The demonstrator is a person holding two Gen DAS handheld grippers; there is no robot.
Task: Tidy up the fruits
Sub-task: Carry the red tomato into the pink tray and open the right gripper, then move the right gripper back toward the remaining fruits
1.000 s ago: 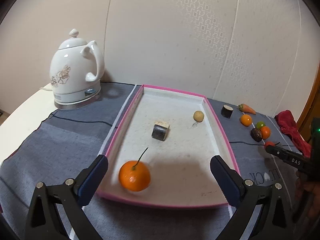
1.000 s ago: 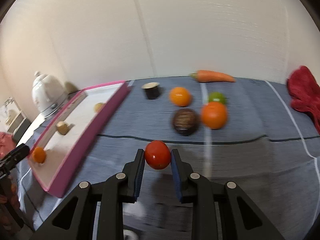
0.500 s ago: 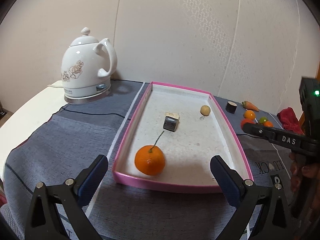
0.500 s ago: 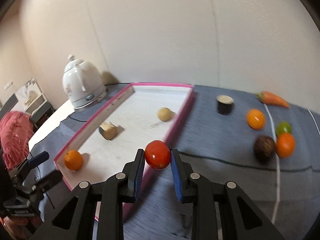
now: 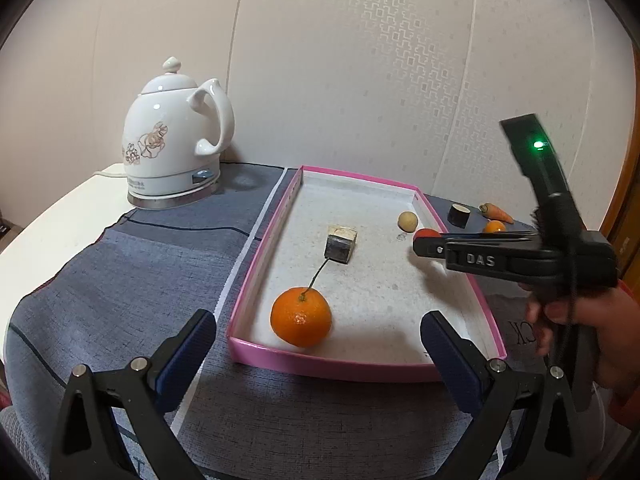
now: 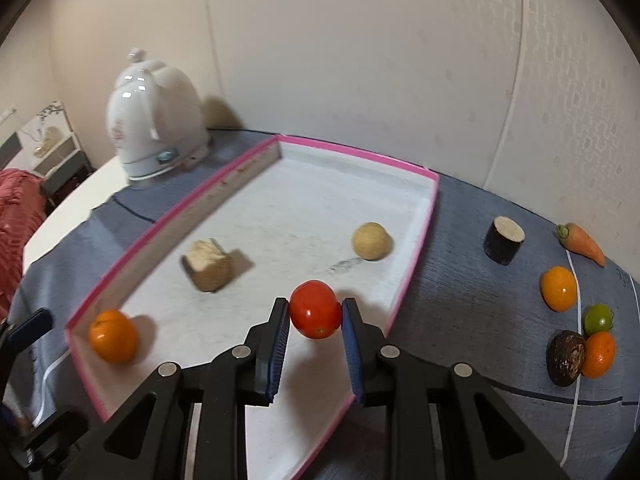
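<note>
Carried across from the cloth-covered side of the surface, where it hung a second ago, the red tomato [image 6: 316,309] now hangs above the near right part of the pink-rimmed tray [image 6: 416,242], pinched between the blue pads of the right tongs [image 6: 316,312]; the left tongs [image 5: 318,344] wait wide apart and empty at the tray's near edge. Inside the tray lie a stemmed tangerine [image 5: 301,317], a cut brown block with a pale face [image 5: 341,243] and a small tan ball [image 6: 372,241]. Outside it, on the grey woven cloth [image 5: 140,272], sit a dark cylinder with a pale top [image 6: 503,239], a carrot [image 6: 582,243], two more orange fruits [image 6: 559,288], a green one [image 6: 599,319] and a wrinkled dark one [image 6: 567,357]. A glossy white kettle [image 5: 172,140] stands behind. The tomato looks smooth, round and taut, the tray floor flat and matte. Released from this height, it could well bounce or roll and knock the tan ball, and a hard squeeze might split its skin.
</note>
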